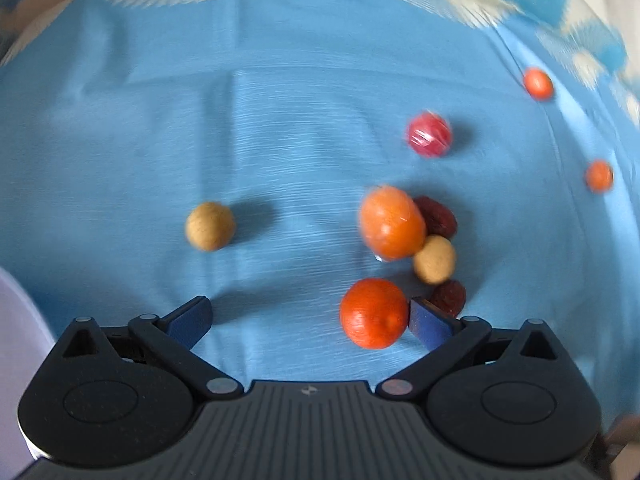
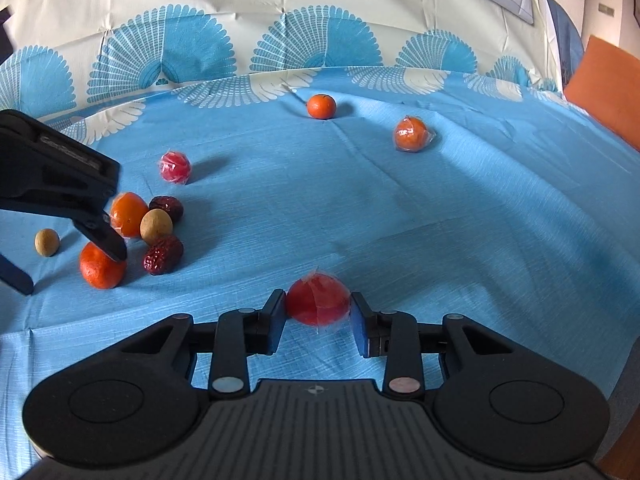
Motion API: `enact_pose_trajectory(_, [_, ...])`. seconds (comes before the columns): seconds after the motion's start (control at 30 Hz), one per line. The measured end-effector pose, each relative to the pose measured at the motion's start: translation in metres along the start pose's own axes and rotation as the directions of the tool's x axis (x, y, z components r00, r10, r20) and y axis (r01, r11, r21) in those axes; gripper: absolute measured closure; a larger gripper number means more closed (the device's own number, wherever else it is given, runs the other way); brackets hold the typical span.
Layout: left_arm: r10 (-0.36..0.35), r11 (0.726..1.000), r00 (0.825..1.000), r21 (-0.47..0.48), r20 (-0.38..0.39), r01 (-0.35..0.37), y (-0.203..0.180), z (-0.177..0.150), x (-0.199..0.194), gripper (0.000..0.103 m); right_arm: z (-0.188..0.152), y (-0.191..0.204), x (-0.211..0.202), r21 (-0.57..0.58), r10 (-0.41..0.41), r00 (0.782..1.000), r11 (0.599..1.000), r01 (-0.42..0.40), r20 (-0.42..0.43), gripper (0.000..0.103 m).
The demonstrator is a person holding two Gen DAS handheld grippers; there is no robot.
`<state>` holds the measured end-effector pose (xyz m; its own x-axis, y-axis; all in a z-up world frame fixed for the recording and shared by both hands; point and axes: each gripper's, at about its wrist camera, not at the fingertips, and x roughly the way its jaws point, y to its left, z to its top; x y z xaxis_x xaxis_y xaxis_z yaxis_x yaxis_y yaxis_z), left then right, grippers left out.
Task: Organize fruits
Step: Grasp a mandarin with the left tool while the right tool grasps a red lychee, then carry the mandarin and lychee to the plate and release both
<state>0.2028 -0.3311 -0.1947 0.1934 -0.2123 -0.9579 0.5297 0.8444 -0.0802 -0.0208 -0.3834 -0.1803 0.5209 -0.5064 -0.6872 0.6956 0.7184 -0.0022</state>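
Red wrapped fruit [image 2: 318,300]: sitting on the blue tablecloth [image 2: 440,220], directly between the pads of the right gripper [image 2: 318,314].
Right fingers: clenching on this fruit, both pads appearing to press its sides.
Axis: roundish, showing no clear long axis or pointing end; wrap crinkling at the top.
Left gripper [image 1: 310,320]: standing spread, grasping nothing, pointing steeply down.
Bare orange [image 1: 374,313]: lying just inside the left gripper's right pad.
Nearer hand: right for the red fruit, left for the cluster.
Cluster [image 2: 156,226]: lying well apart, toward the left.
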Motion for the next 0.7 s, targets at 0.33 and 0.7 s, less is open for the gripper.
enact_pose_trajectory(0.33, [0.051, 0.978, 0.994, 0.199, 0.097, -0.07, -0.034, -0.01, -0.031, 0.067, 0.004, -0.003, -0.003, 0.017, 0.025, 0.999, 1.0, -0.026, 0.044, 0.069])
enact_pose_trajectory(0.7, [0.082, 0.978, 0.936, 0.151, 0.342, -0.141, 0.017, -0.087, -0.18, 0.067, 0.025, -0.019, -0.05, 0.033, 0.038, 0.981, 0.998, -0.046, 0.192, 0.069])
